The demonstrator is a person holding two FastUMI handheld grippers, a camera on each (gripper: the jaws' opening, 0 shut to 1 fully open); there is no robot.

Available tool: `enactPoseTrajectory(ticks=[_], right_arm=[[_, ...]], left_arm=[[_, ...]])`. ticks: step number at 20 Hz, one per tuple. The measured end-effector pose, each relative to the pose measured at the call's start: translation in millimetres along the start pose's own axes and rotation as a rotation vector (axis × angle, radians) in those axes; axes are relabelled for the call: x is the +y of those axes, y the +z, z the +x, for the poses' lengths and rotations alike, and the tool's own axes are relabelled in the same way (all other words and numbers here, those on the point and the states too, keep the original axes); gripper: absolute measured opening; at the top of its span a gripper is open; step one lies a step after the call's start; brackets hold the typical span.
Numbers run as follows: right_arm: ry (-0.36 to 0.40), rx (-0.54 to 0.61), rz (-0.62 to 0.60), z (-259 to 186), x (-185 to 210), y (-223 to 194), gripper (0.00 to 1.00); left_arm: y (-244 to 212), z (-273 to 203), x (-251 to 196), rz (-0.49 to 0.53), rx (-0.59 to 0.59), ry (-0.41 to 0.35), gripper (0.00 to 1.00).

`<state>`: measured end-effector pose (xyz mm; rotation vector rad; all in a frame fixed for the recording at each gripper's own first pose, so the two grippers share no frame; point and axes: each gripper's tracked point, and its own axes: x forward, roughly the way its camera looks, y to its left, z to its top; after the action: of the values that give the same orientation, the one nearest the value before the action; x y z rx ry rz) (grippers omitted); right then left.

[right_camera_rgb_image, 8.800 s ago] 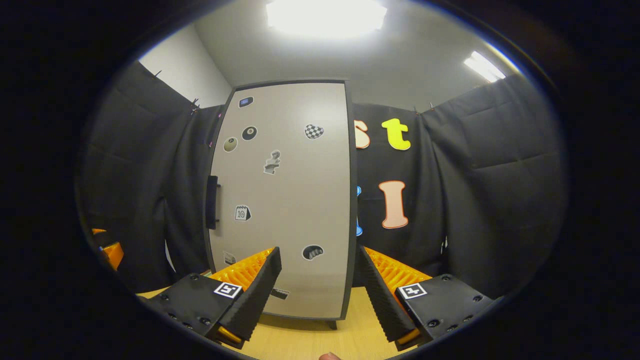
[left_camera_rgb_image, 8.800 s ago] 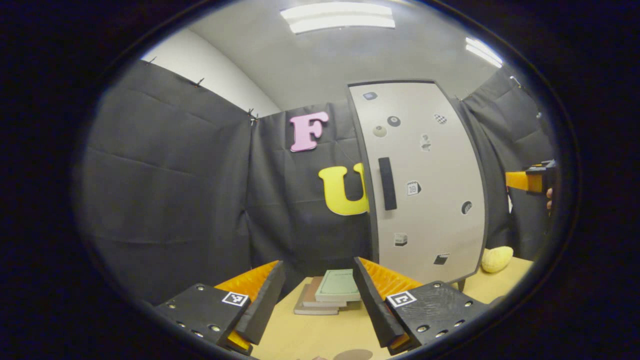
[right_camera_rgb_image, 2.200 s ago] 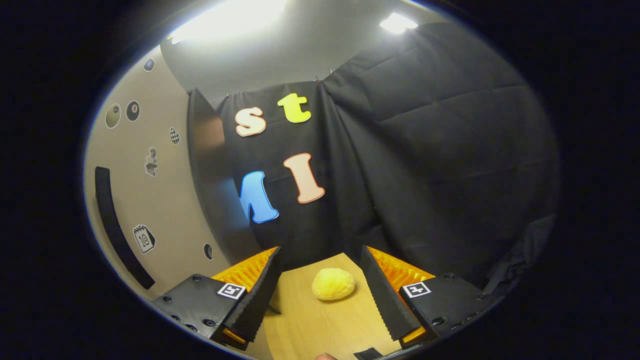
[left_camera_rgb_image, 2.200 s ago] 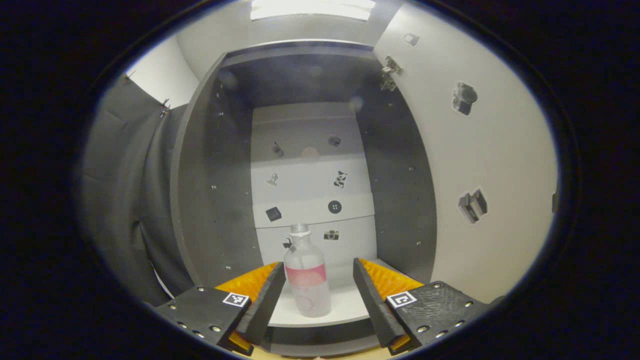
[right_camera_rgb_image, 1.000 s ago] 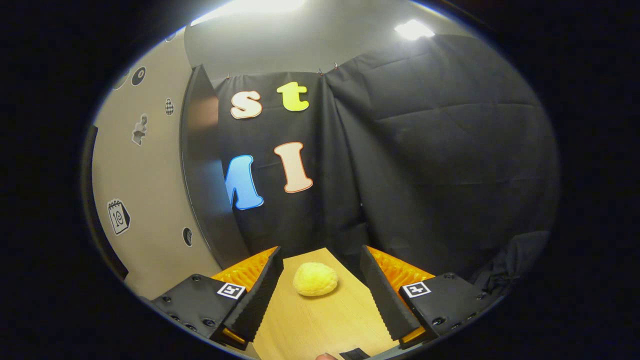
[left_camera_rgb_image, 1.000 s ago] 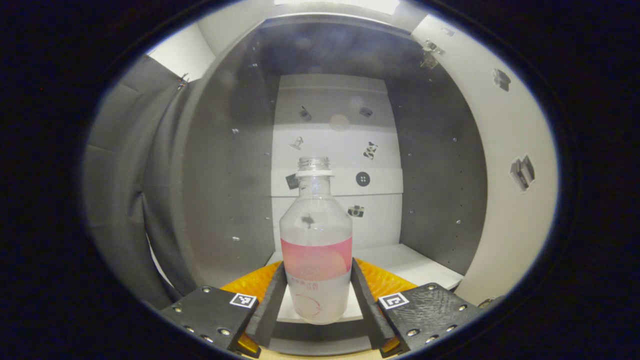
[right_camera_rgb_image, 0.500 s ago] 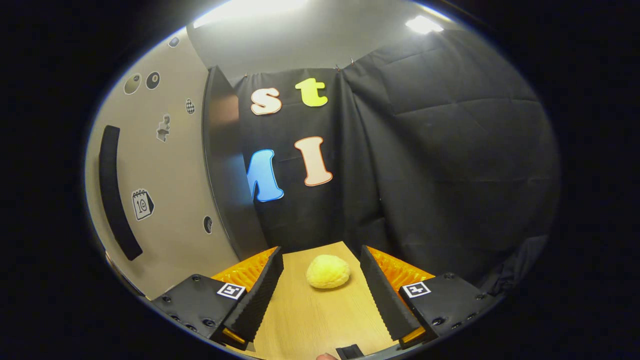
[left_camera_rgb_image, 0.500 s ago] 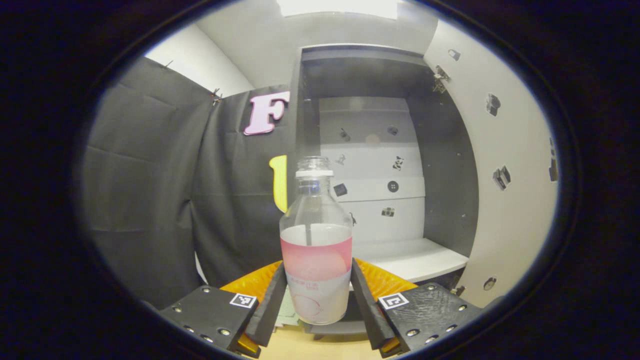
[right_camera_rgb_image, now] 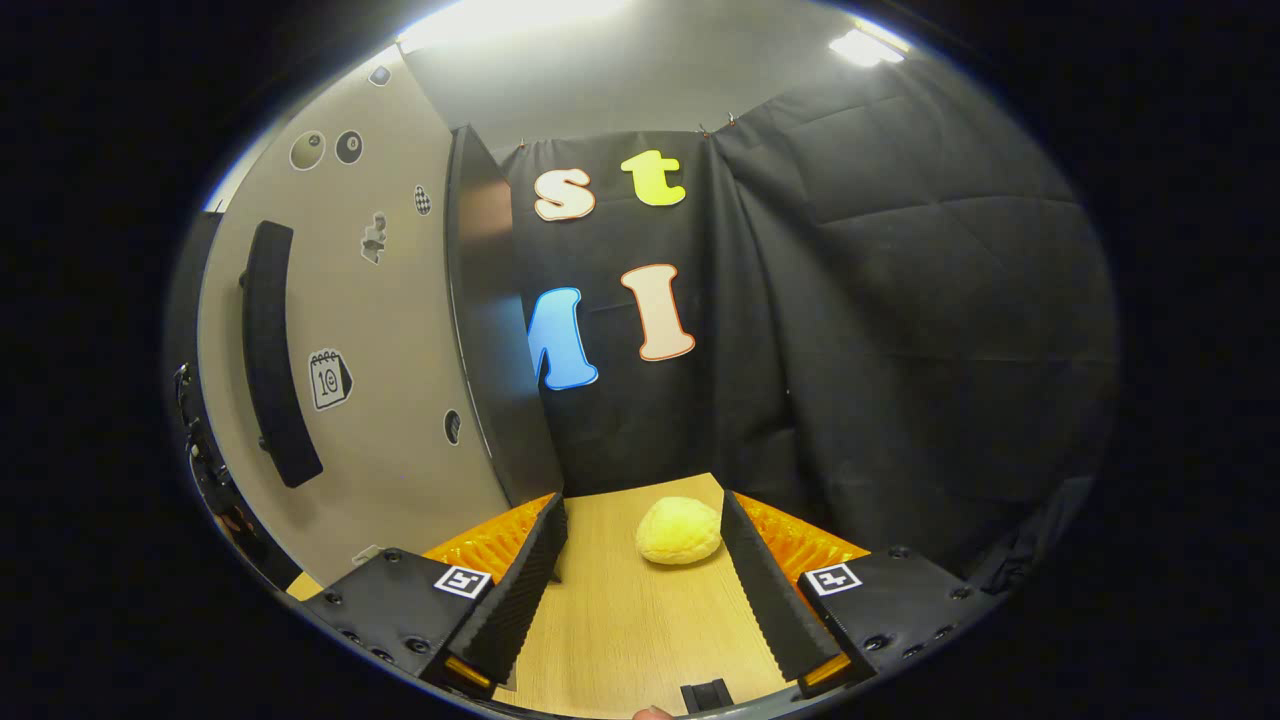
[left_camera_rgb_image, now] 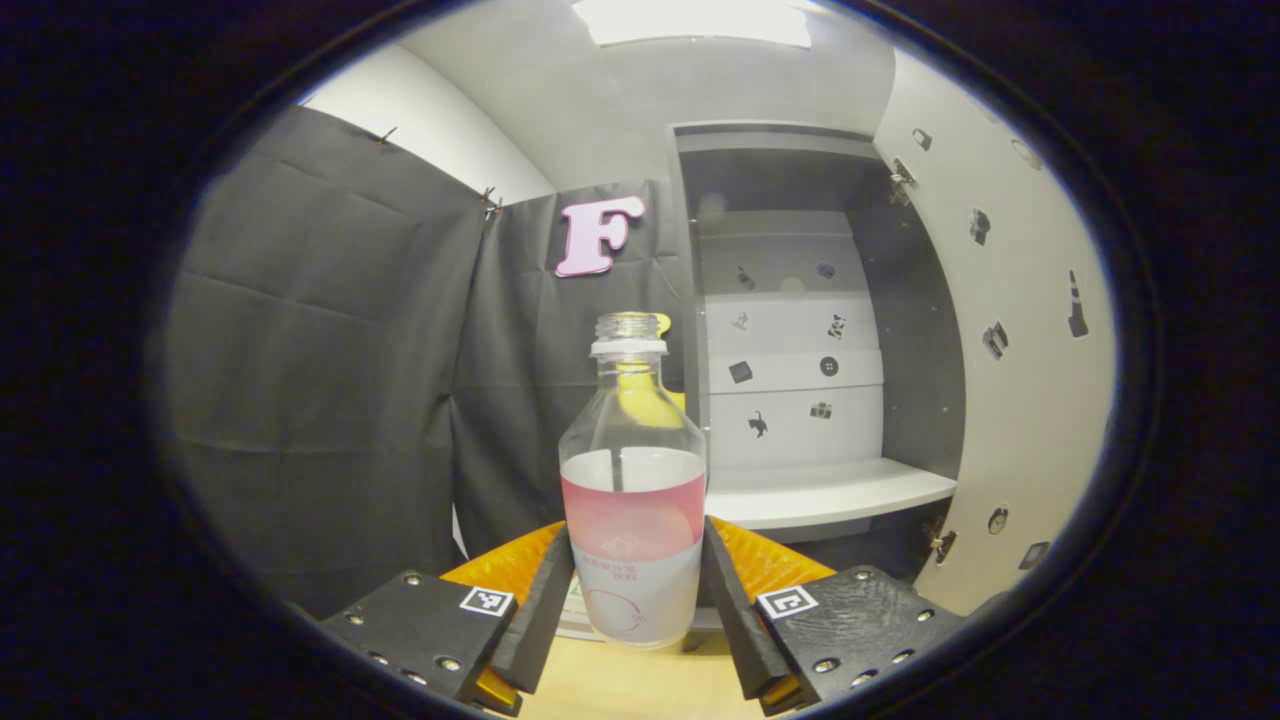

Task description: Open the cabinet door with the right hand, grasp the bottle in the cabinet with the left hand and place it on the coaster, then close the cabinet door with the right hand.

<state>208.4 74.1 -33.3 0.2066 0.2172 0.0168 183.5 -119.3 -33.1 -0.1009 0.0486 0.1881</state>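
In the left gripper view, the left gripper (left_camera_rgb_image: 634,600) has its jaws clenched on the lower body of the bottle (left_camera_rgb_image: 633,500), which stands upright between them, uncapped, clear at the top with a pink band, raised above the desk (left_camera_rgb_image: 620,690) and out in front of the cabinet (left_camera_rgb_image: 790,330); the cabinet's white shelf (left_camera_rgb_image: 830,493) lies to its right, and the cabinet door (left_camera_rgb_image: 1020,380) is swung wide open at the far right. In the right gripper view, the door's outer face with its dark handle (right_camera_rgb_image: 275,390) is at the left, and the right gripper (right_camera_rgb_image: 640,590) has its jaws released and parted over the desk, with a yellow bun-like object (right_camera_rgb_image: 679,531) lying between and beyond them.
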Motion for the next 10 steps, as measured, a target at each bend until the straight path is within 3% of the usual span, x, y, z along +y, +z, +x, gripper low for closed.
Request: enactPoseTrajectory(ticks=[3,5,6,7,8,10], right_arm=[[0.001,0.018,-0.015,1,2,-4,0.98],[0.010,0.018,-0.012,2,8,-1,0.93],[0.012,0.011,-0.018,3,10,2,0.98],[0.012,0.005,-0.029,4,10,4,0.93],[0.013,0.002,-0.043,6,12,6,0.98],[0.010,0.004,-0.065,10,12,7,0.98]], left_arm=[[-28,-21,14,-0.014,0.017,0.011,0.70],[-48,-33,20,-0.030,0.032,0.011,0.73],[-59,-38,21,-0.038,0.043,0.009,0.70],[-69,-42,24,-0.042,0.053,0.009,0.70],[-79,-45,25,-0.043,0.062,0.011,0.70],[-102,-53,28,-0.047,0.085,0.017,0.70]])
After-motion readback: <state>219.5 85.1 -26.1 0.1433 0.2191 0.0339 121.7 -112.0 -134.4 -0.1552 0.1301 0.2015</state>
